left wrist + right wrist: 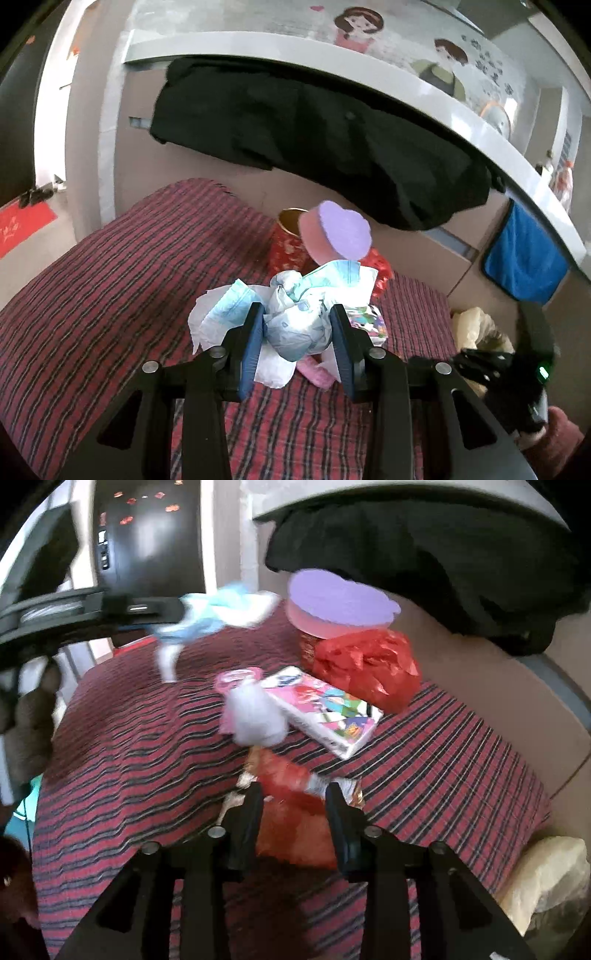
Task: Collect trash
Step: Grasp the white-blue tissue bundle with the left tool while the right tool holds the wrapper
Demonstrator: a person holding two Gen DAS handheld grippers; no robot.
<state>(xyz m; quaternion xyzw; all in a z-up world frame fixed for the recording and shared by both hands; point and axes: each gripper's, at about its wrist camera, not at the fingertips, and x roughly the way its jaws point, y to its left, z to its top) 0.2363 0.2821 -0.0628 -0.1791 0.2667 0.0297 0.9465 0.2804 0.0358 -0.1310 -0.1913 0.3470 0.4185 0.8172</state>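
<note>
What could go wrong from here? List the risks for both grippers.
1. The left hand-held gripper holds a loose crumpled white-and-blue wrapper wad; trailing tissue pieces may drop onto the striped cloth.
2. The right hand-held gripper straddles a red snack wrapper; whether its pads press is unclear, so it may slip out.
3. Blur suggests fast motion; a swing could knock the purple-topped sponge off the red can.

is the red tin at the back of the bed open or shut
Open. The left wrist view shows the red tin with its gold rim and dark inside exposed; the pink and purple lid sits tilted off to one side, not seated on it.
</note>
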